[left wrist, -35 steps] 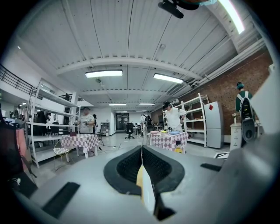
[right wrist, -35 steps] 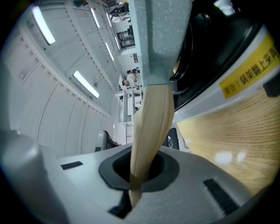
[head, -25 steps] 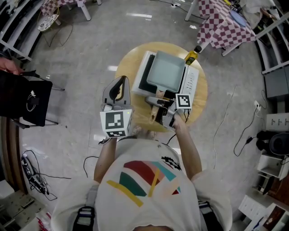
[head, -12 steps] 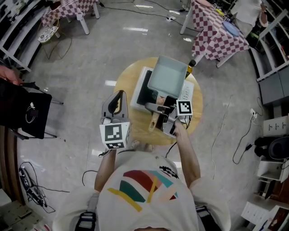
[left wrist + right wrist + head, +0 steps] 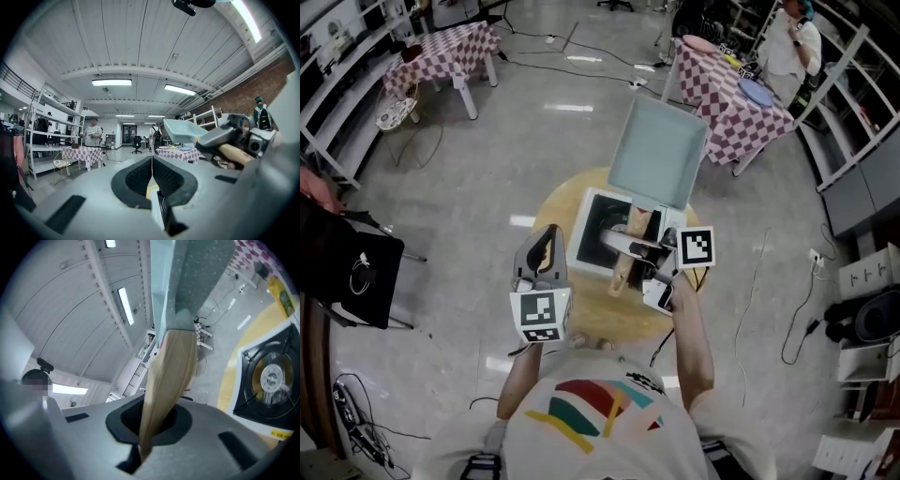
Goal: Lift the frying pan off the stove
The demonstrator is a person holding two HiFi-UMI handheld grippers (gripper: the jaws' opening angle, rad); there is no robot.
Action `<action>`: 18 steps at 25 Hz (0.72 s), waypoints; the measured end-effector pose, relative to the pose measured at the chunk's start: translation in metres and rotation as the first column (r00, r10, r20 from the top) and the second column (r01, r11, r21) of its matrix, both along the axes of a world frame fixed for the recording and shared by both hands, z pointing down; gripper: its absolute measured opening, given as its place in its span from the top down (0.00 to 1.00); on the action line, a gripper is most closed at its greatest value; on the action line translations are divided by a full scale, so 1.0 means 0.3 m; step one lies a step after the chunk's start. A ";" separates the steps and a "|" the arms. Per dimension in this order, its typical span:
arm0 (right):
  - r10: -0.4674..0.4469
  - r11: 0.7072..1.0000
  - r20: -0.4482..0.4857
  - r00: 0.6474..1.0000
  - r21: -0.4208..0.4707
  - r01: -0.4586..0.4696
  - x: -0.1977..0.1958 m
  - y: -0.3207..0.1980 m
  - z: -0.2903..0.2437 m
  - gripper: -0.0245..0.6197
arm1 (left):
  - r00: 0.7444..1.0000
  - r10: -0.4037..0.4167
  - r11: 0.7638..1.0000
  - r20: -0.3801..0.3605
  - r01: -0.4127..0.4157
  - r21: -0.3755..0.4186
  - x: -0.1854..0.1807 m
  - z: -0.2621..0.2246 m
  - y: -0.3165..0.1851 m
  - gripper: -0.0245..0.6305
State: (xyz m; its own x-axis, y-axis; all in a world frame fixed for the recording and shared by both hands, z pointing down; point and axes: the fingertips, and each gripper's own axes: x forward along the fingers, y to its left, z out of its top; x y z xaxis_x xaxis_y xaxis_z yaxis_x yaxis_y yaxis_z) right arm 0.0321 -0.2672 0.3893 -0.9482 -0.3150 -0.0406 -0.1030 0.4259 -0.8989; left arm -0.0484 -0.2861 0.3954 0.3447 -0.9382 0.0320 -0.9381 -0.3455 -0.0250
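The pale teal square frying pan (image 5: pixel 656 150) hangs in the air above the white single-burner stove (image 5: pixel 598 234), tilted, its wooden handle (image 5: pixel 630 258) pointing back toward me. My right gripper (image 5: pixel 636 251) is shut on that handle; in the right gripper view the handle (image 5: pixel 168 376) runs out from between the jaws of the right gripper (image 5: pixel 150 427) to the pan (image 5: pixel 197 277), with the bare burner (image 5: pixel 269 380) below. My left gripper (image 5: pixel 546 251) is shut and holds nothing, left of the stove. In the left gripper view the left gripper (image 5: pixel 152 173) shows the pan (image 5: pixel 183 131) off to its right.
The stove stands on a small round wooden table (image 5: pixel 581 302). A yellow oil bottle (image 5: pixel 280 295) stands beyond the stove. Checkered tables (image 5: pixel 733 103) (image 5: pixel 441 52) and a person (image 5: pixel 792 37) are farther off. A black chair (image 5: pixel 347 272) is at the left, cables (image 5: pixel 787 309) on the floor.
My right gripper has risen with the pan and rolled, so the pan has left the stove and the burner is uncovered. The left gripper has hardly moved.
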 end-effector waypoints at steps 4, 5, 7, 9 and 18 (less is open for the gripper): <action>0.007 0.988 -0.030 1.000 0.157 -0.002 0.007 0.021 -0.161 0.97 | 1.000 -0.006 1.000 -0.004 0.006 0.014 0.001 -0.040 -0.009 0.95; 0.011 0.981 -0.038 0.999 0.193 -0.003 0.007 0.034 -0.194 0.97 | 1.000 -0.007 1.000 -0.008 0.008 0.020 0.000 -0.054 -0.007 0.95; 0.016 0.965 -0.059 0.998 0.262 0.000 0.003 0.064 -0.247 0.97 | 1.000 -0.008 1.000 -0.022 0.009 0.030 -0.002 -0.084 -0.001 0.95; 0.022 0.945 -0.091 0.996 0.327 0.009 -0.004 0.090 -0.281 0.97 | 0.999 -0.005 0.999 -0.035 0.006 0.038 -0.007 -0.110 0.000 0.95; 0.046 0.862 -0.175 0.983 0.505 0.049 -0.022 0.168 -0.346 0.97 | 0.999 0.009 0.996 -0.039 -0.005 0.090 0.006 -0.237 -0.005 0.95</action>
